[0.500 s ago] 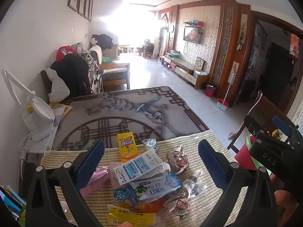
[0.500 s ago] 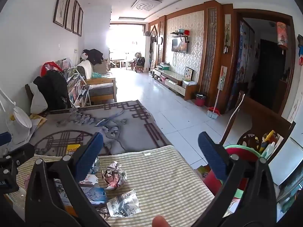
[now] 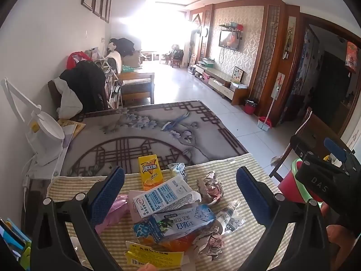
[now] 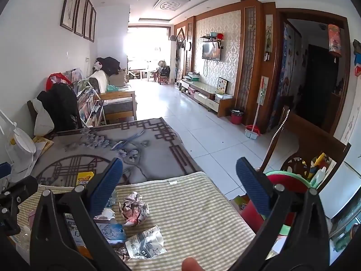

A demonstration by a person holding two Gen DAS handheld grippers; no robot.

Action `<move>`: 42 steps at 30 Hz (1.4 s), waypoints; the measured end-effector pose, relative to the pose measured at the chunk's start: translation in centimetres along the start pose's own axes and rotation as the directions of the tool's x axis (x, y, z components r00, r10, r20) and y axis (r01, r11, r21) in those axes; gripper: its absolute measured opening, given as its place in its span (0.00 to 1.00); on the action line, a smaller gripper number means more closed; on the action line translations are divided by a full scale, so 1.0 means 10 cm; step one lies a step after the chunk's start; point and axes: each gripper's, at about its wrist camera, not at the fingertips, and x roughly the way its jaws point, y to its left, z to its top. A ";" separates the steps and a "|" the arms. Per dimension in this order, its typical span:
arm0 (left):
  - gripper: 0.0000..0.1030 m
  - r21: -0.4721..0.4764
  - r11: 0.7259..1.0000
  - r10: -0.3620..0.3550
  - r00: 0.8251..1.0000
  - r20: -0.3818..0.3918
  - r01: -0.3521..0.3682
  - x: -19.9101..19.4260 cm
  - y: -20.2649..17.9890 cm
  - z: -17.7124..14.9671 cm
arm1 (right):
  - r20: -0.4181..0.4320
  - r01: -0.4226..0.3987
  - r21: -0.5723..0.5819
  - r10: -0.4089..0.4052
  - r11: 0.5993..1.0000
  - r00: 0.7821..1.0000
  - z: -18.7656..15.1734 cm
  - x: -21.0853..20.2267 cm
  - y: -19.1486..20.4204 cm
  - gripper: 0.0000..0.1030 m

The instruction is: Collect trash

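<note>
A pile of trash lies on a green-striped mat (image 3: pixel 243 164): a yellow drink carton (image 3: pixel 150 172), a white-blue milk carton (image 3: pixel 164 195), a blue milk carton (image 3: pixel 178 222), crumpled paper balls (image 3: pixel 211 184), a pink bag (image 3: pixel 117 207). My left gripper (image 3: pixel 179 192) is open and empty, hovering above the pile. My right gripper (image 4: pixel 179 183) is open and empty above the mat's right part; a crumpled paper ball (image 4: pixel 134 209) and a flattened printed wrapper (image 4: pixel 145 245) lie below it. The right gripper also shows in the left wrist view (image 3: pixel 325 174).
A red bin with a green rim (image 4: pixel 286 180) stands to the right of the table beside a wooden chair (image 4: pixel 315 140). A white desk lamp (image 3: pixel 42 135) stands at the table's left. A patterned grey cloth (image 3: pixel 144 131) covers the far table part.
Both views have barely shifted; the grippers stay open over the mat. Nothing was taken or moved.
</note>
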 end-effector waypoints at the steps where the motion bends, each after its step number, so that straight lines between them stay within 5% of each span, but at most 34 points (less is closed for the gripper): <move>1: 0.92 -0.001 1.000 0.000 1.000 -0.002 0.000 0.01 0.01 0.00 | 0.000 0.000 -0.003 0.000 1.000 1.000 0.00 0.00 0.01 0.96; 42: 0.92 0.012 1.000 -0.009 1.000 -0.016 0.009 0.00 -0.06 -0.05 | -0.004 0.026 -0.027 -0.026 0.999 1.000 -0.04 -0.03 -0.04 0.96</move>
